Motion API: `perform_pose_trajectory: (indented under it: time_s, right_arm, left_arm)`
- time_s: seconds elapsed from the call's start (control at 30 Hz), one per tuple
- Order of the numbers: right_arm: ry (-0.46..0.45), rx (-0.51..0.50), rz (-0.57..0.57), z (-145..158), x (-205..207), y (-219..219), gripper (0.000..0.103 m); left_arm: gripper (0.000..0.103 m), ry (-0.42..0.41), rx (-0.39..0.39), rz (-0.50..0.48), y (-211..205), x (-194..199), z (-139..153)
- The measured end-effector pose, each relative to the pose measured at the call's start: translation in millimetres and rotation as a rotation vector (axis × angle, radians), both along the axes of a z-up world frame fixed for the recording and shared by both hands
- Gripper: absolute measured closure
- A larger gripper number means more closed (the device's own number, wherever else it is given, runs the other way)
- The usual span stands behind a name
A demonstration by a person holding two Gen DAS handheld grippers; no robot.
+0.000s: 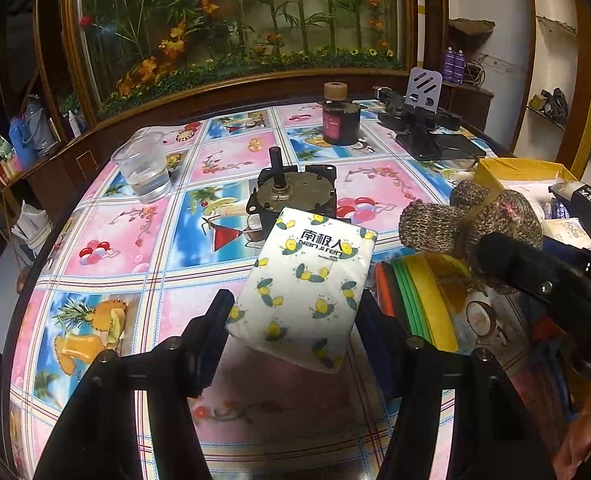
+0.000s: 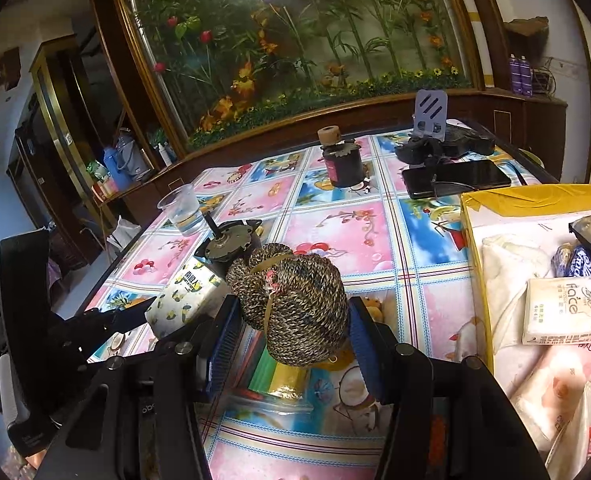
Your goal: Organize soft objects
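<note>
Right now I am holding two soft things aloft: my left gripper (image 1: 293, 320) is clamping the tissue pack (image 1: 309, 284) at frame centre, and my right gripper (image 2: 291, 336) is squeezing the bundled knit gloves (image 2: 295, 304) at its own frame centre. Both are hanging above the table (image 1: 135, 232), with the yellow box (image 2: 495, 204) waiting at the right edge, already holding other tissue packs. I am judging the next job is carrying them there. I am keeping the squeeze gentle, since both crush easily, and steering wide of the motor (image 1: 291, 192) and water cup (image 1: 143, 168).
</note>
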State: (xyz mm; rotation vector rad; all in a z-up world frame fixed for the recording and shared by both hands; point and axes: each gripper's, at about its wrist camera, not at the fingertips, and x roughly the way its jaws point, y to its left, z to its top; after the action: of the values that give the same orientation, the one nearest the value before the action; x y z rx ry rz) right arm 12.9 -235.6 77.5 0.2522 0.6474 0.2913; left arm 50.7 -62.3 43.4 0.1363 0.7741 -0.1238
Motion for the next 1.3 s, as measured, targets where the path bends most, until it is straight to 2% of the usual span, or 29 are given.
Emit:
perform_pose_trajectory:
  time_s: [0.87, 1.3]
  right_arm:
    - [0.002, -0.012, 0.016, -1.2, -2.3, 4.0, 0.045]
    - [-0.002, -0.013, 0.016, -0.7, -2.7, 4.7, 0.045]
  left_arm:
    - [0.042, -0.044, 0.026, 0.042, 4.0, -2.3, 5.0]
    - [0.042, -0.092, 0.058, 0.055, 2.9, -7.3, 9.8]
